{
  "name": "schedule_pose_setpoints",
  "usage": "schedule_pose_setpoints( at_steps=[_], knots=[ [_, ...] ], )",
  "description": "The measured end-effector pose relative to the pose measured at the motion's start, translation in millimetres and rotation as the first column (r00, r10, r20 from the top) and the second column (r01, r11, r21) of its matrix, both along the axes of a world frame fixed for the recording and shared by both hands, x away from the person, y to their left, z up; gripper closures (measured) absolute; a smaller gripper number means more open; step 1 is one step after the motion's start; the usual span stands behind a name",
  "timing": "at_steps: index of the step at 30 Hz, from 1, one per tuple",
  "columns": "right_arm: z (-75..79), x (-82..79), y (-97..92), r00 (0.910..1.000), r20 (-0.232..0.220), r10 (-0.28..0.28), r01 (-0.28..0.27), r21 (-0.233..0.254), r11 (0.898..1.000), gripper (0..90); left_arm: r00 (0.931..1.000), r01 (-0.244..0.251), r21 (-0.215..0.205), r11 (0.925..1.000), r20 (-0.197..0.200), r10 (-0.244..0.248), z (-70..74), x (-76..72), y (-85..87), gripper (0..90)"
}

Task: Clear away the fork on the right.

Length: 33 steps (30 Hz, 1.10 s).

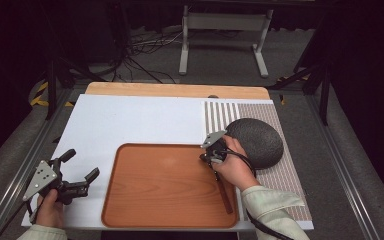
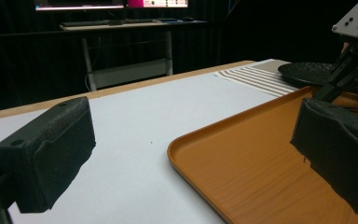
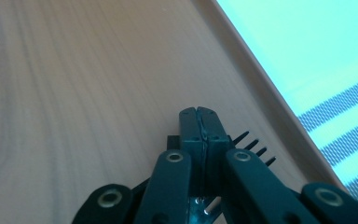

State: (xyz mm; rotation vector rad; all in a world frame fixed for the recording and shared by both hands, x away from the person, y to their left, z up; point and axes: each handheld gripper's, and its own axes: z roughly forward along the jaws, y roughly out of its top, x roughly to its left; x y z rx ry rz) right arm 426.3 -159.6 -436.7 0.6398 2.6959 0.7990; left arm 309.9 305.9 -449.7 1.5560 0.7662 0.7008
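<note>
A brown wooden tray (image 1: 130, 200) lies on a white board (image 1: 130, 120). My right gripper (image 1: 206, 157) is over the tray's right edge, its jaws pressed flat together (image 3: 200, 114) just above the tray floor (image 3: 74, 93). Dark fork tines (image 3: 254, 147) stick out beside its right jaw, and a dark handle (image 1: 225, 195) runs toward the tray's front edge. Whether the fork is pinched I cannot tell. My left gripper (image 1: 82, 164) hovers open left of the tray, nothing between its pads (image 2: 46, 149).
A dark round plate (image 1: 255, 142) rests on a striped placemat (image 1: 285, 175) right of the tray, close behind the right hand. The wooden table edge (image 1: 175, 90) runs along the back. Metal frame rails border both sides.
</note>
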Motion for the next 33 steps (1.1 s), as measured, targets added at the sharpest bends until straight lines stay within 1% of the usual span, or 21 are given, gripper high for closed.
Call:
schedule_pose_setpoints(
  at_steps=[7, 10, 21, 28, 33],
  knots=[
    [1.1, 2.3, -9.4, 0.9995, 0.006, -0.032, 0.032, -0.011, 0.999, 90.0, 1.0, -0.001, -0.002, 1.0, 0.0, 0.001, -0.5, 0.2, -0.2, 0.2],
    [1.2, 2.9, -13.1, 0.9984, 0.012, -0.054, 0.055, -0.012, 0.998, 90.0, 1.0, 0.0, -0.002, 1.0, 0.0, 0.0, -0.6, 0.3, -0.4, 0.2],
    [2.4, 5.1, -25.0, 0.9947, 0.012, -0.102, 0.103, -0.022, 0.994, 90.0, 1.0, 0.001, -0.001, 1.0, -0.001, -0.001, -0.7, 0.3, -0.8, 0.2],
    [3.0, 5.6, -30.5, 0.9927, 0.01, -0.121, 0.121, -0.03, 0.992, 90.0, 1.0, 0.002, -0.001, 1.0, 0.001, -0.002, -0.8, 0.6, -0.9, 0.2],
    [4.0, 5.3, -32.8, 0.9919, 0.012, -0.127, 0.127, -0.026, 0.992, 90.0, 1.0, 0.002, 0.0, 1.0, 0.001, -0.002, -0.8, 0.6, -1.0, 0.2]
  ],
)
